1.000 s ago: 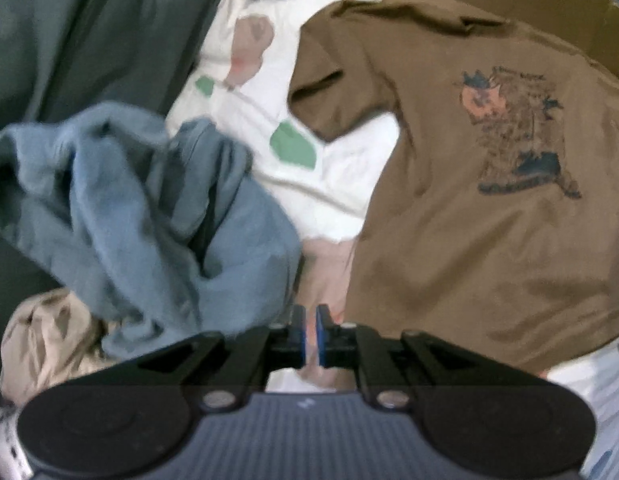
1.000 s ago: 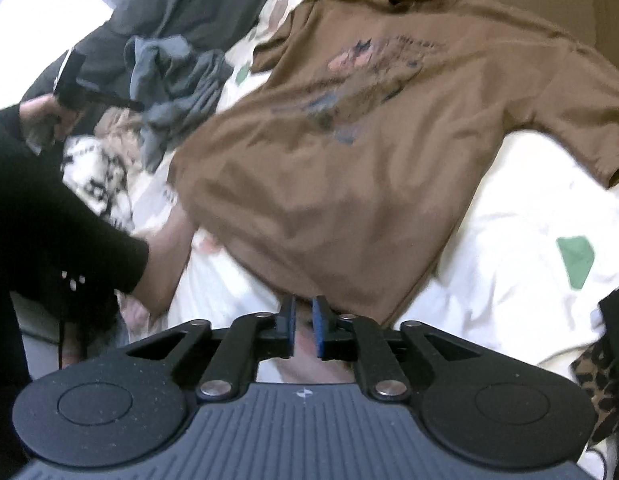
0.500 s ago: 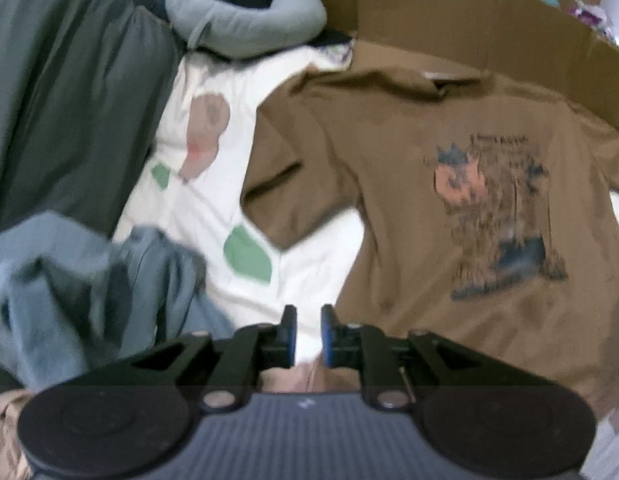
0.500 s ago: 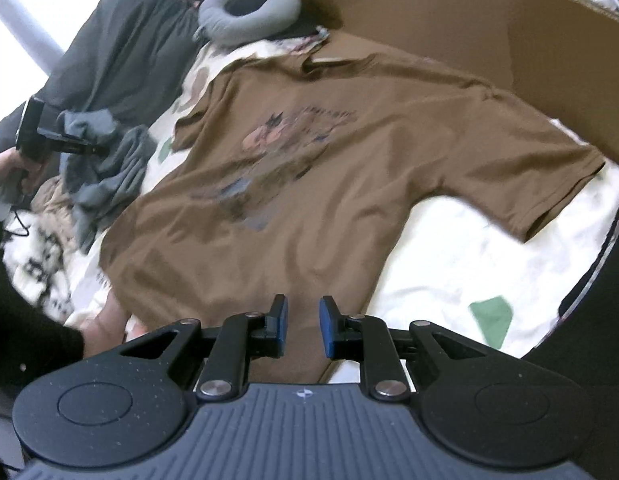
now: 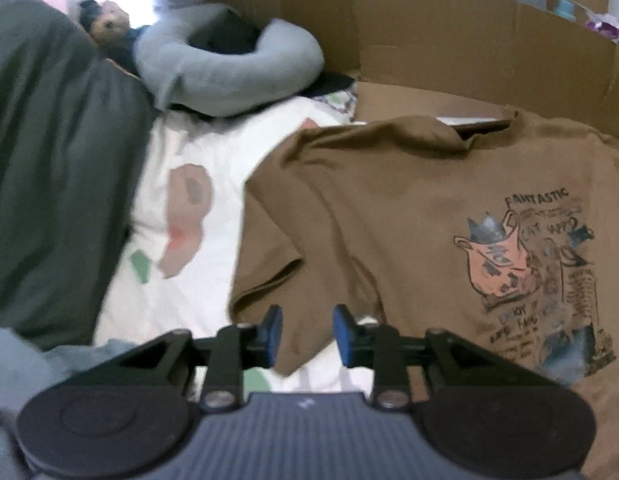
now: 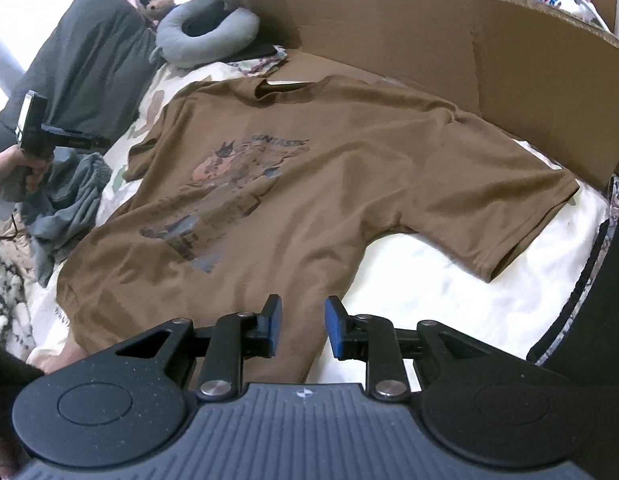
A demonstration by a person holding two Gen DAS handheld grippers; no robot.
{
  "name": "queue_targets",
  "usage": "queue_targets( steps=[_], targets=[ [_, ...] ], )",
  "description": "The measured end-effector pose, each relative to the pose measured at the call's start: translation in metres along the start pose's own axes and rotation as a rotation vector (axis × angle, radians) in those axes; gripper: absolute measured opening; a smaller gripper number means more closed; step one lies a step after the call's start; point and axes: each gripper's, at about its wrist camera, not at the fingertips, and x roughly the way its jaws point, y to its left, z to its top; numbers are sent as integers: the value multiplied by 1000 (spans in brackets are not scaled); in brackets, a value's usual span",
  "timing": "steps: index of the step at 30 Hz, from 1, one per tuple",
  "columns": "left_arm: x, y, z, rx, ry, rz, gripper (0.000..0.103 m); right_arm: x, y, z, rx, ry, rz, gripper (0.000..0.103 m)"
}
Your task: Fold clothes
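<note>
A brown T-shirt with a printed picture lies spread out, front up, on the white patterned sheet. My left gripper hovers over the lower edge of its left sleeve. Its jaws are opening and the blue pads press on nothing. In the right wrist view the same T-shirt fills the middle. There my right gripper hangs above the shirt's lower right side, jaws opening with only cloth beneath them. The left gripper shows at the far left, held in a hand.
A crumpled grey-blue garment lies left of the shirt. A dark grey duvet, a grey neck pillow and a teddy bear sit at the head of the bed. Cardboard walls stand behind and to the right.
Both grippers went from shut to parted. The left one left the grey-blue garment and moved over to the shirt's left sleeve. The right one shifted along the shirt's lower right side.
</note>
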Motion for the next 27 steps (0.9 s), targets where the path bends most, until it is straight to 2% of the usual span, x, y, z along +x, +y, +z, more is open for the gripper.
queue_targets(
  steps=[6,10,12,17,20,25,26,27],
  targets=[
    [39,2,11,15,-24,34,44,28,-3,-5,20,31,-28,26],
    [70,3,12,20,-23,51,44,39,-3,-5,33,47,-37,27],
    [83,3,11,21,-21,55,44,43,-4,-5,39,51,-38,36],
    [109,7,6,-31,-8,67,44,50,-2,-4,43,61,-28,36],
    [121,12,5,-75,-9,40,46,52,-3,-2,67,59,-11,36],
    [136,23,6,-134,-2,56,46,54,-3,-1,68,60,-15,36],
    [137,25,7,-148,-3,57,45,55,-4,-1,69,61,-16,36],
    [137,27,8,-150,-4,62,39,55,-4,-1,71,61,-16,36]
  ],
)
